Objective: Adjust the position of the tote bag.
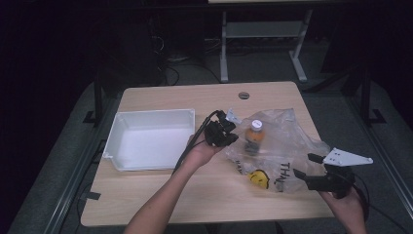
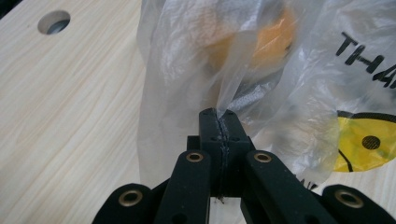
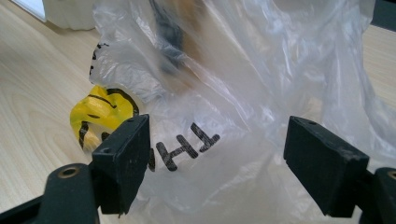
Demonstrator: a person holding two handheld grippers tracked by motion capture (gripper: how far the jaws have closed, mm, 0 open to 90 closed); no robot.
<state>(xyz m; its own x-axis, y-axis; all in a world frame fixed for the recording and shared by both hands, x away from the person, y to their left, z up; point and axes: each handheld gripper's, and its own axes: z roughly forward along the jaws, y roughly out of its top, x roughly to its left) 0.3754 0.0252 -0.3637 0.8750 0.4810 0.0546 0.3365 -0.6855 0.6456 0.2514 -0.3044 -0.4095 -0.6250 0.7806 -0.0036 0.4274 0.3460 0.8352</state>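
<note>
1. The wooden table is carrying everything, its near edge being cut off at six o'clock by the person's forearms, and dark floor is surrounding it on all sides.
2. The white tray is sitting at nine o'clock on the table, well apart from the bag, with bare wood lying open in front of it toward six o'clock.
3. The clear plastic bag is lying at three o'clock of the table's centre, crumpled, so its black lettering is being cut short by folds and its yellow face print is showing only in part.
4. The bottle with orange contents and a white cap is lying inside the bag; in both gripper views it is blurring into an orange smear behind the film.
5. The left gripper is sitting at the bag's nine o'clock edge, its jaws pressed together and pinching a fold of the bag film, as the left gripper view is showing.
6. The right gripper is hovering at the bag's five o'clock corner, jaws spread wide, the bag lying between them untouched in the right gripper view.
</note>
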